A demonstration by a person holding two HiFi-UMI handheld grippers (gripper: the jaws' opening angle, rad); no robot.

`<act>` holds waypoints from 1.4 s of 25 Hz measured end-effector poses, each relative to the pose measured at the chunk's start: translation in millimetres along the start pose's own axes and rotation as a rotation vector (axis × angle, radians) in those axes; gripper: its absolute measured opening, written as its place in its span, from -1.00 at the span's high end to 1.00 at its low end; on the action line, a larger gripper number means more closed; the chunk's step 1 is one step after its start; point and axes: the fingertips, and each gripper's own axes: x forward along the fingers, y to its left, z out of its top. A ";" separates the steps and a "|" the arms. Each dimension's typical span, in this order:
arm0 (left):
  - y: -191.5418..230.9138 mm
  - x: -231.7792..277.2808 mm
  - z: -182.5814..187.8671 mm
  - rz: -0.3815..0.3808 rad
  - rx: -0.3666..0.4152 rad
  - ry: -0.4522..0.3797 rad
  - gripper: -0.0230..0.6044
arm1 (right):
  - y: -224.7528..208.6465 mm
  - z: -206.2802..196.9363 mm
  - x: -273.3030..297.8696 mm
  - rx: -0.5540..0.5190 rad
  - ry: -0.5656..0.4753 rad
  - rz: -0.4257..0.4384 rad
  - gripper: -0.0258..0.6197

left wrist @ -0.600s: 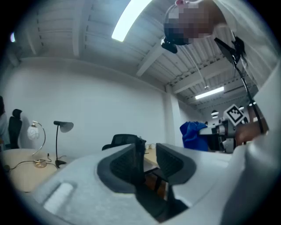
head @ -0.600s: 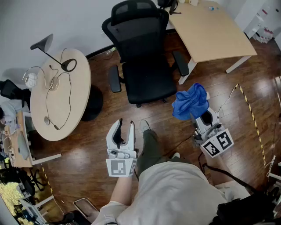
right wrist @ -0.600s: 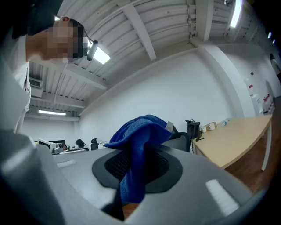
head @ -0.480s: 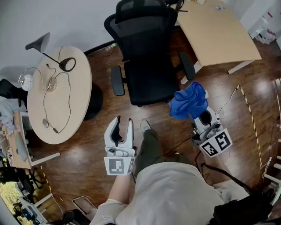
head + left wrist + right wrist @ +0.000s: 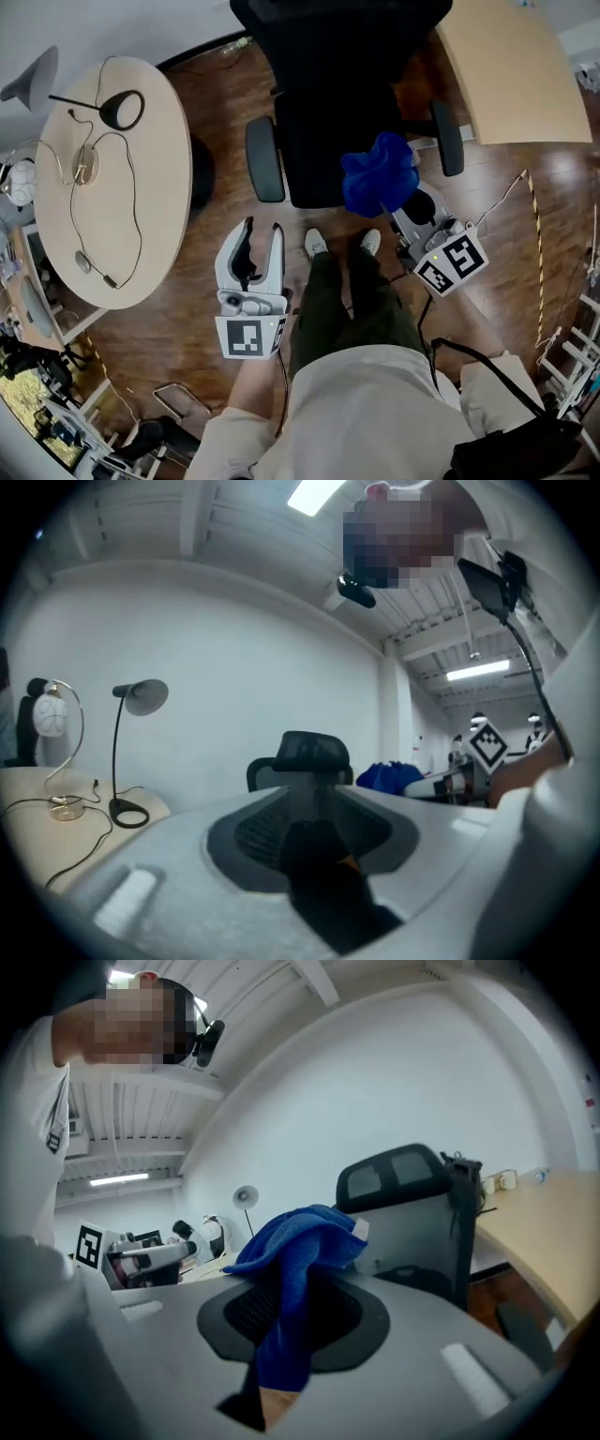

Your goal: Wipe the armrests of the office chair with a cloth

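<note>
The black office chair (image 5: pixel 328 112) stands just ahead of me in the head view, its armrests on the left (image 5: pixel 264 159) and on the right (image 5: pixel 448 137). My right gripper (image 5: pixel 401 202) is shut on a bunched blue cloth (image 5: pixel 378 174), which hangs over the seat's front right corner, close to the right armrest. The right gripper view has the cloth (image 5: pixel 295 1260) draped between the jaws, with the chair's back (image 5: pixel 412 1199) behind it. My left gripper (image 5: pixel 263 234) is open and empty, in front of the left armrest and apart from it. The chair's headrest (image 5: pixel 314 752) is visible ahead of it.
A round table (image 5: pixel 141 234) with a desk lamp (image 5: pixel 120 109) and cables stands at the left. A wooden desk (image 5: pixel 525 75) is at the back right, next to the chair. Striped tape (image 5: pixel 539 253) runs along the floor at the right. My feet (image 5: pixel 342 244) stand before the chair.
I have stepped closer to the chair. The right gripper has carried the blue cloth forward over the seat's front corner, near the right armrest. The left gripper keeps its pose.
</note>
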 end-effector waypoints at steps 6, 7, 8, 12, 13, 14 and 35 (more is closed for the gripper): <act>18.8 10.8 -30.7 0.074 -0.037 0.029 0.47 | -24.3 -83.4 180.4 -0.072 0.154 0.099 0.69; 22.1 11.1 -38.6 0.097 -0.039 0.046 0.47 | -29.7 -96.3 215.1 -0.084 0.183 0.100 0.69; 25.1 8.2 -47.6 0.115 -0.041 0.071 0.47 | -32.0 -111.8 244.8 -0.095 0.230 0.109 0.69; 35.0 -13.7 -73.5 0.143 -0.081 0.140 0.47 | -23.2 -176.5 306.2 -0.107 0.435 0.156 0.69; 37.2 -16.4 -78.0 0.152 -0.089 0.147 0.47 | -19.1 -186.7 311.6 -0.112 0.461 0.172 0.69; 38.6 -17.9 -82.4 0.159 -0.093 0.154 0.47 | -13.2 -194.1 313.3 -0.121 0.483 0.196 0.69; -89.9 98.4 -85.1 -0.123 -0.038 0.149 0.56 | -219.3 -133.4 -2.5 0.054 0.316 -0.229 0.71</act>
